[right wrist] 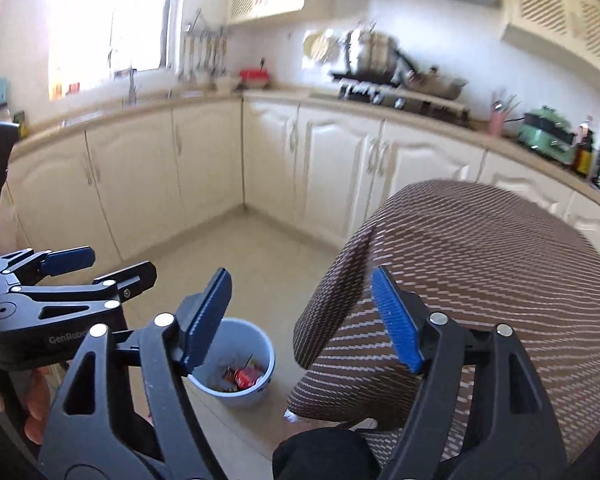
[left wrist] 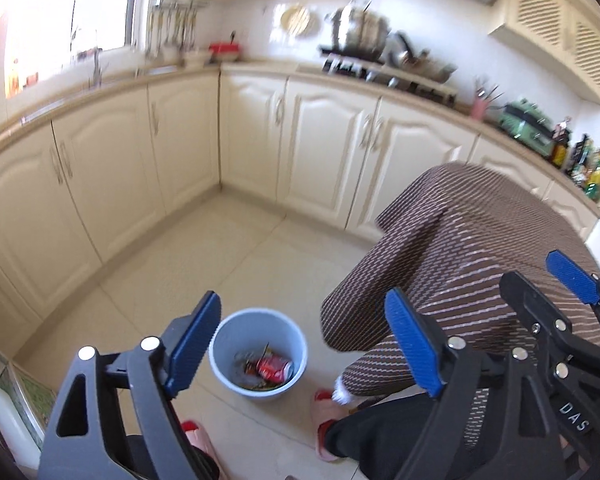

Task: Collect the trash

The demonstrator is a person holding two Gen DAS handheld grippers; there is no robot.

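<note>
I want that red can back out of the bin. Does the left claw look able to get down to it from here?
Probably yes. The left claw is open and empty, the bin has no lid, and the red can lies on top of the trash. The brown striped chair back stands to one side.

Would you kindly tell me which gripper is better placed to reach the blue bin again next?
Probably left. The left gripper, open and empty, frames the blue bin between its fingers; the right gripper, also open and empty, faces the brown striped object, with the bin off toward its left finger.
</note>
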